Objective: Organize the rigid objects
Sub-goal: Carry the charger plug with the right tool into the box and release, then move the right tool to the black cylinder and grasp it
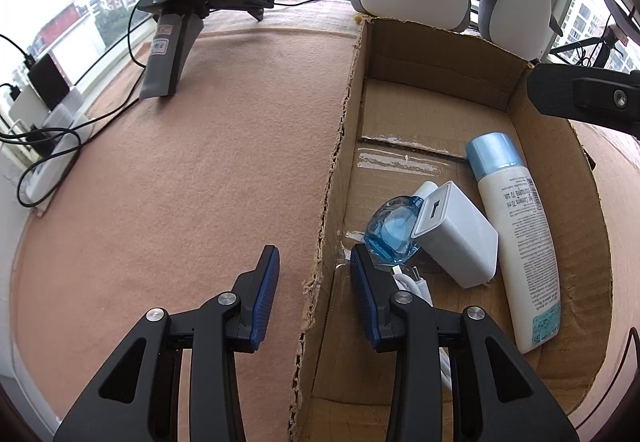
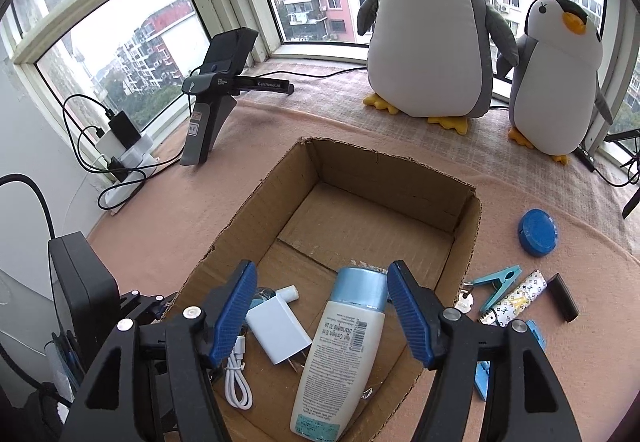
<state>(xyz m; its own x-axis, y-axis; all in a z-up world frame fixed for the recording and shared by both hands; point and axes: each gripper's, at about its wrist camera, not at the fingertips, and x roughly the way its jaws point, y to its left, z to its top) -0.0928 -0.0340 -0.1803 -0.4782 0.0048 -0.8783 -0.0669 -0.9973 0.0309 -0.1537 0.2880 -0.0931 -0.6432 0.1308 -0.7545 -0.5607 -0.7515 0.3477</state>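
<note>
An open cardboard box (image 1: 556, 262) (image 2: 468, 226) lies on the pink cloth. Inside it lie a white lotion bottle with a blue cap (image 1: 516, 238) (image 2: 344, 346), a white charger block (image 1: 456, 234) (image 2: 278, 328), a small blue glass bottle (image 1: 390, 230) and a coiled white cable (image 2: 236, 374). My left gripper (image 1: 314, 262) is open and empty, straddling the box's left wall. My right gripper (image 2: 322, 278) hangs open over the box, above the lotion bottle's cap. Right of the box lie a blue round lid (image 2: 538, 232), a teal clothes peg (image 2: 500, 280), a patterned tube (image 2: 516, 298), a key (image 2: 464, 302) and a black bar (image 2: 564, 298).
Two plush penguins (image 2: 430, 30) (image 2: 556, 82) stand by the window at the back. A black device on a stand (image 2: 216, 98) (image 1: 180, 22) sits at the back left. A power strip with chargers and cables (image 2: 120, 158) (image 1: 44, 130) lies along the left edge.
</note>
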